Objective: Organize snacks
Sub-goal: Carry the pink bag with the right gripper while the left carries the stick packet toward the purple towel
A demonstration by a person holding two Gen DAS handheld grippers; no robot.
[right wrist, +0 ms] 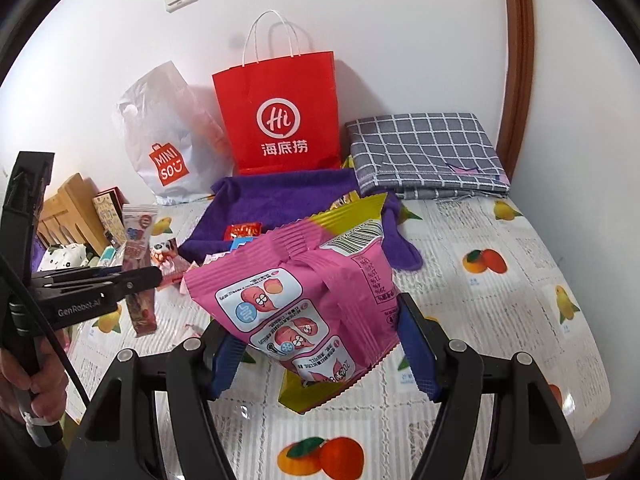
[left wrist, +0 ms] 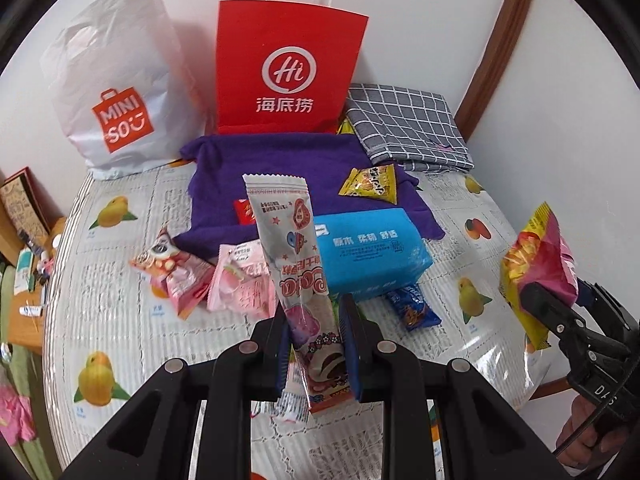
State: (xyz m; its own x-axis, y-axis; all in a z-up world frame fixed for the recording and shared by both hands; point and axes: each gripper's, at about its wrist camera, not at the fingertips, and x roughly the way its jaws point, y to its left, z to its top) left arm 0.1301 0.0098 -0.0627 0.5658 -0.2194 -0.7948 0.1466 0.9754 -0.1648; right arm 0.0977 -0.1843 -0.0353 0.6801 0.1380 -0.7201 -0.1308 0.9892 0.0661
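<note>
Both tongs loaded, snacks lifted off the tabletop

Currently the left tongs (left wrist: 318, 344) are clamped tight on a long grey-and-pink snack stick (left wrist: 294, 276), gripped near its lower end. Packet stands nearly upright, top edge leaning toward the far wall, clear of the tabletop (left wrist: 120, 320).

Right tongs (right wrist: 320, 354) are closed on a wide pink-and-yellow snack bag (right wrist: 308, 300). Blue pads press both side edges, jaws held roughly half wide by the bag. Bag hangs above the tabletop, back label with barcode facing the camera. In the left wrist view the same bag shows at the right edge, held up in those tongs. A hand (right wrist: 28, 376) holds the left tool's handle at the left edge of the right wrist view.

Still lying on the tabletop, from the left wrist view:
- pink packet (left wrist: 240, 280) and a cartoon-print packet (left wrist: 172, 268), just beside each other, left of the stick
- blue tissue pack (left wrist: 368, 252), half on the purple cloth (left wrist: 280, 160)
- small dark blue packet (left wrist: 414, 306) right in front of the tissue pack
- yellow triangular packet (left wrist: 370, 184) and a small red packet (left wrist: 244, 212) on the purple cloth

At the wall: red paper bag (left wrist: 288, 68) standing upright, white plastic bag (left wrist: 120, 92) left of it, folded grey checked cloth (left wrist: 412, 128) to the right. Tabletop cover has a fruit print.
</note>
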